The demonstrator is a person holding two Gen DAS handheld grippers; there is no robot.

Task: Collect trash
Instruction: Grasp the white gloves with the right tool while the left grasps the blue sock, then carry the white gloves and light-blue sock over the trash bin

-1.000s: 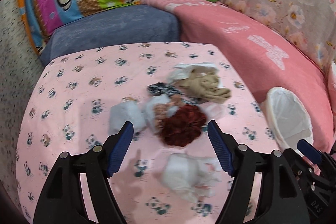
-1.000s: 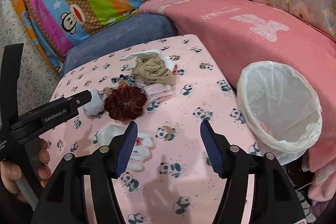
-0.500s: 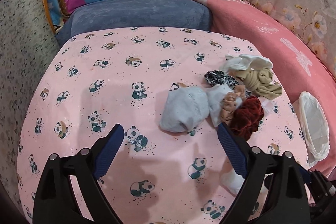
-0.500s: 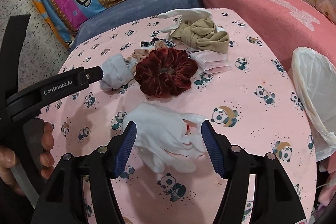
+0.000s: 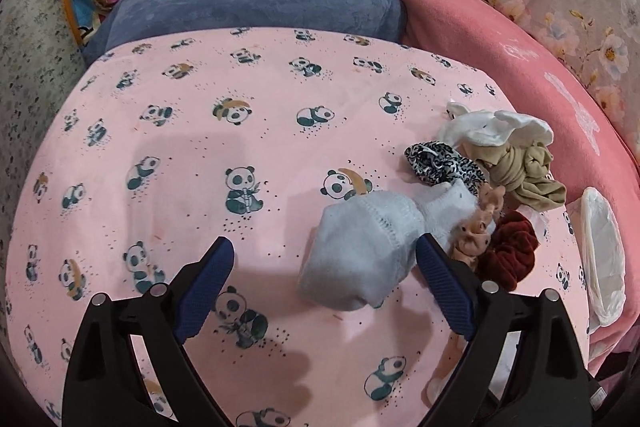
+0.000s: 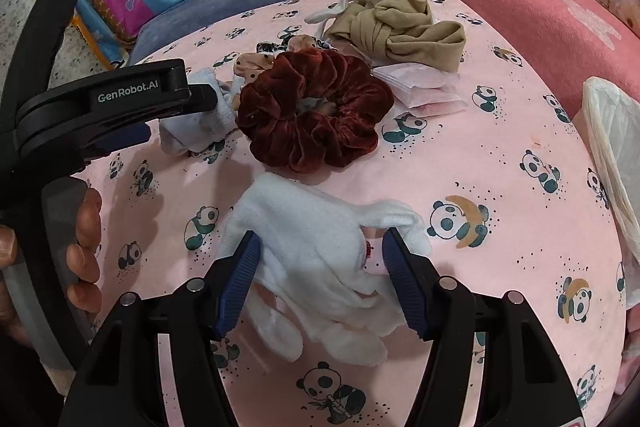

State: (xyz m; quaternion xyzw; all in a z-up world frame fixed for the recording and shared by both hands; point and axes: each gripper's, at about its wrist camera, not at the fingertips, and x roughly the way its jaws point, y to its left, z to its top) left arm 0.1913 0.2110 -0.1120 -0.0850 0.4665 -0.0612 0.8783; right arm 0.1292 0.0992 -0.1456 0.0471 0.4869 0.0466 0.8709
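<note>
Soft white cloth, crumpled, is lying between my right tongs' spread ribbed pads; my left tongs are gaping, one pad beside a pale blue knitted sock.

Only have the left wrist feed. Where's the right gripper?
Observer: The right gripper is open and straddles a white glove, just in front of the dark red scrunchie.
Operator: Gripped yet?
Observer: No. The jaws are wide and the glove lies on the panda cloth.
Operator: Anything past the scrunchie I can't see?
Observer: A clear plastic packet lies between it and the beige knotted cloth.
</note>
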